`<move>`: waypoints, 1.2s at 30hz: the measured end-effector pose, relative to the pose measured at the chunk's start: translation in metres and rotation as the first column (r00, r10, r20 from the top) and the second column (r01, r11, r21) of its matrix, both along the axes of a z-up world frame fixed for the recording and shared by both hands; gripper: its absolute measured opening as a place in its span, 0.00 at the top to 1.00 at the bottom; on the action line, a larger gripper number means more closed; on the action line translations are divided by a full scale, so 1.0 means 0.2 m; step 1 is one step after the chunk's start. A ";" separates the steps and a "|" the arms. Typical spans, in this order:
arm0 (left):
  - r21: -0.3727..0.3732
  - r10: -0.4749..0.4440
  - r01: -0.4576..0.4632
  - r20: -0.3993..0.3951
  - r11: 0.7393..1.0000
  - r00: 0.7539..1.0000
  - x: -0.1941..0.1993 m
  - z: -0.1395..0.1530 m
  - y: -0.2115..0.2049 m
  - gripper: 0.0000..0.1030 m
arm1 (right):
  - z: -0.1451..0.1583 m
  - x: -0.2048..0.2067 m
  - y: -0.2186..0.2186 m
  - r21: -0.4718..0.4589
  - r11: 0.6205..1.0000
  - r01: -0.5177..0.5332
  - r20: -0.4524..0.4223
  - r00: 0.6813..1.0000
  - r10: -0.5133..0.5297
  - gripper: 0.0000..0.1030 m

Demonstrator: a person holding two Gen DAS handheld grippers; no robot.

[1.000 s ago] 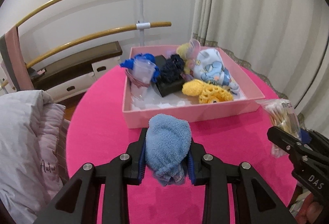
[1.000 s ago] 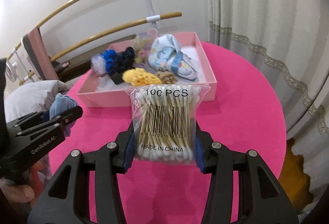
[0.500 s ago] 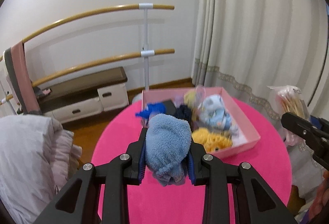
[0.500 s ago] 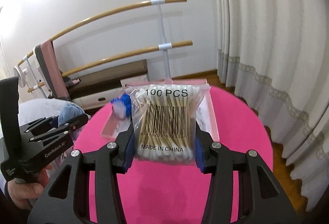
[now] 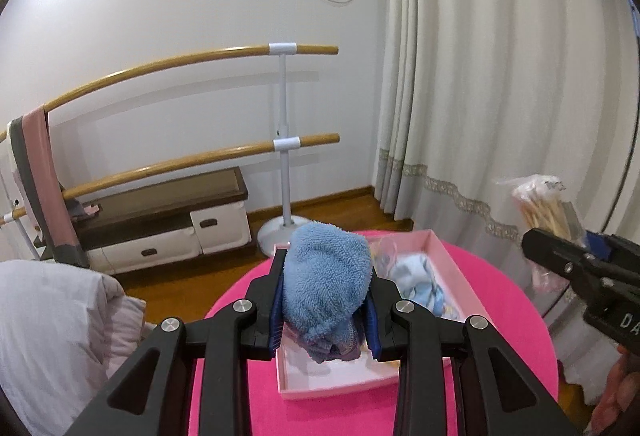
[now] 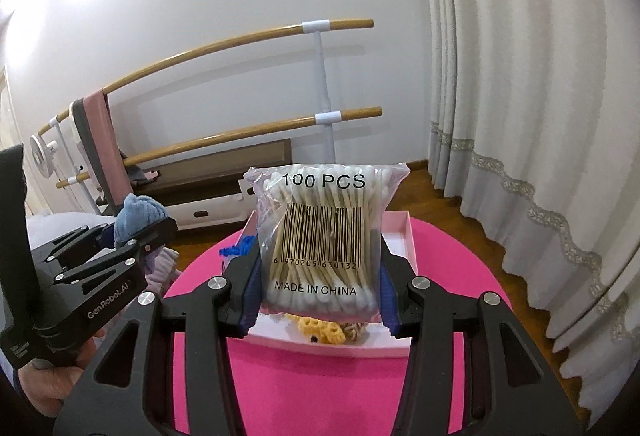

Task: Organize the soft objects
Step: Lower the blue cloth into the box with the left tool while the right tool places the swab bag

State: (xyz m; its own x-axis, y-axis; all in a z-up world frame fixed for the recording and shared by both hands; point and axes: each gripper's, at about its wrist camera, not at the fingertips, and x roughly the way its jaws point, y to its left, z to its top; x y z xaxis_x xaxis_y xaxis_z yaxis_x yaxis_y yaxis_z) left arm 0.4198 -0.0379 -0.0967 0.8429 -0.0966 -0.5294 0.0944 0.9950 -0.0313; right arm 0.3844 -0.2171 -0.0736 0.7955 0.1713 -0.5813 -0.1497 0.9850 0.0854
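Left gripper pinches a soft, light blue terry cloth mid-bundle above the pink box; right gripper clamps a crinkly, slippery cotton-swab bag by its sides

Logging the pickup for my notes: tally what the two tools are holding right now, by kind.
Blue terry cloth, in the left tool: 1
Bag of cotton swabs, in the right tool: 1
Total: 2
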 end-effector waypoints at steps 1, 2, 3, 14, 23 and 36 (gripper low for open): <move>0.000 0.001 -0.001 0.004 1.000 1.000 0.01 0.01 0.00 0.72 | 0.00 0.01 0.00 -0.001 1.000 -0.001 -0.001 1.000 0.001 0.57; 0.000 0.001 -0.001 0.006 1.000 1.000 0.03 0.01 -0.01 0.72 | 0.00 0.03 0.00 0.000 1.000 -0.002 -0.002 1.000 0.002 0.57; -0.001 0.002 -0.002 0.006 1.000 1.000 0.06 0.01 -0.02 0.72 | 0.00 0.05 0.00 0.002 1.000 -0.004 -0.005 1.000 0.004 0.57; -0.033 0.003 -0.005 -0.070 0.999 0.998 0.43 -0.12 -0.04 0.72 | -0.15 0.33 -0.06 0.003 1.000 0.004 -0.108 0.994 -0.004 0.57; -0.041 0.003 -0.009 -0.153 0.999 0.988 0.84 -0.27 -0.12 0.72 | -0.33 0.51 -0.11 0.011 1.000 0.013 -0.187 0.982 -0.010 0.57; -0.011 0.071 -0.074 -0.163 0.997 0.984 1.06 -0.49 -0.16 0.05 | -0.61 0.61 -0.13 0.036 0.999 0.007 -0.286 0.958 0.003 0.38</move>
State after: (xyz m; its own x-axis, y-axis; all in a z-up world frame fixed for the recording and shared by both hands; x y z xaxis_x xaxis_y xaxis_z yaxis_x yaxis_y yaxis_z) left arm 0.6322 -0.0706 -0.1953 0.7508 -0.0487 -0.6587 0.0142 0.9982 -0.0576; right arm 0.5056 -0.2428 -0.1956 0.5970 0.1953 -0.7781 -0.1117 0.9807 0.1604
